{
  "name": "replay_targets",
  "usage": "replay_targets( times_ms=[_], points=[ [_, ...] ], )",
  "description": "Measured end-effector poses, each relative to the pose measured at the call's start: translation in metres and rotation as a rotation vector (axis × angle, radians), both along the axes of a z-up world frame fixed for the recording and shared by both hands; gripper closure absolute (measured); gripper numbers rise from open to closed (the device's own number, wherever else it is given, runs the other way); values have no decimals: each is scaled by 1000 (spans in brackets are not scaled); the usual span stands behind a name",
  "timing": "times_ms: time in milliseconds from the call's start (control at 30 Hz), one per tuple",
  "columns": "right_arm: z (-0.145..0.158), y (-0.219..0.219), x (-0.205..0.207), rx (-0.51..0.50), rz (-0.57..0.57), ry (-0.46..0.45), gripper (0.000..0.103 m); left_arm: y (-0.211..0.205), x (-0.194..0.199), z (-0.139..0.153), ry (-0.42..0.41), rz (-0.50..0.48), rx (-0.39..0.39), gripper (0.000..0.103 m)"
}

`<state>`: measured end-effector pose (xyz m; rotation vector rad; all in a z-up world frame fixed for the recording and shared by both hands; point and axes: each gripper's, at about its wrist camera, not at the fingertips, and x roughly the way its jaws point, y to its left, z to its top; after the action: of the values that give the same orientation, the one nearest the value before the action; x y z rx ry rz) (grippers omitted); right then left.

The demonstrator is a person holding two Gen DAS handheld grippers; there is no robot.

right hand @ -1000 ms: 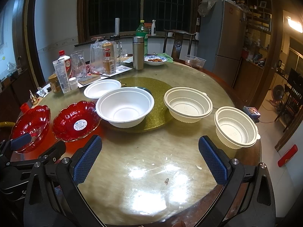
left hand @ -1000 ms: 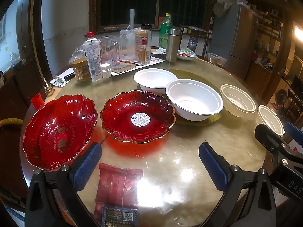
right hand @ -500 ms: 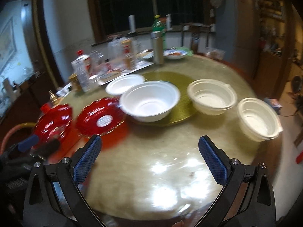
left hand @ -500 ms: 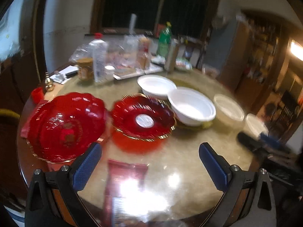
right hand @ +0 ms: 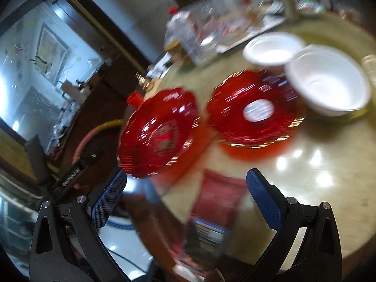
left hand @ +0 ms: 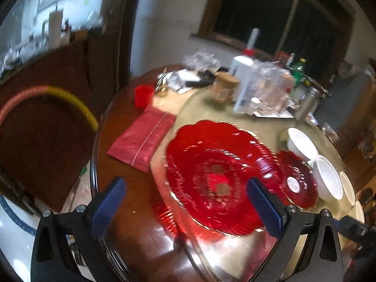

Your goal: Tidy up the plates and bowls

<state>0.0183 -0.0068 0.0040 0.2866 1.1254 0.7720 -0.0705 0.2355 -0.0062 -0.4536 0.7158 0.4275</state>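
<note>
We see two red plates on the round table point(left hand: 235, 253). The big red plate point(left hand: 211, 176) sits near the left edge, with nothing in it. The small red plate point(right hand: 253, 112) lies just to its right, with a white sticker point(right hand: 258, 111) in the middle. Farther right sit two white bowls point(right hand: 329, 82), both with nothing inside. A red packet point(left hand: 143, 138) lies left of the big plate. Our left claw point(left hand: 185, 206) hangs wide apart above the big plate, holding nothing. Our right claw point(right hand: 185, 199) is wide too, tilted, holding nothing.
</note>
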Motion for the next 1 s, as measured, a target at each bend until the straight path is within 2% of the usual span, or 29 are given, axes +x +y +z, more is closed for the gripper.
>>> replay_targets(
  times_ms=[133,200,267,333,400,467,500,533,567,633,667,700,867,1000],
  points=[
    [-25,27,23,49,-23,127,4,15,12,-9,9,11,-81,1],
    [-34,40,33,60,-39,161,12,18,19,-12,20,-13,-101,1],
    [-37,44,37,73,-57,182,31,16,24,-14,25,-35,-110,1],
    [-40,47,40,75,-70,202,36,13,28,-16,30,-43,-79,1],
    [-47,46,43,62,-93,228,40,16,33,-21,46,-44,-85,9],
    [-54,49,47,57,-109,238,52,19,39,-28,78,-51,-98,32],
    [-58,50,49,54,-117,239,54,19,43,-33,105,-50,-88,39],
    [-59,50,49,51,-122,235,62,19,45,-37,124,-52,-85,51],
    [-61,50,50,42,-127,233,72,19,49,-42,146,-59,-90,59],
    [-66,54,51,19,-126,233,80,21,54,-53,186,-56,-101,70],
    [-68,55,51,8,-126,228,87,23,55,-59,203,-48,-105,80],
    [-69,55,50,-1,-126,212,87,24,56,-62,210,-49,-109,84],
    [-66,65,49,-54,-122,151,88,24,54,-60,187,-47,-93,87],
    [-56,67,47,-44,-105,105,88,23,49,-51,165,-37,-73,88]
  ],
)
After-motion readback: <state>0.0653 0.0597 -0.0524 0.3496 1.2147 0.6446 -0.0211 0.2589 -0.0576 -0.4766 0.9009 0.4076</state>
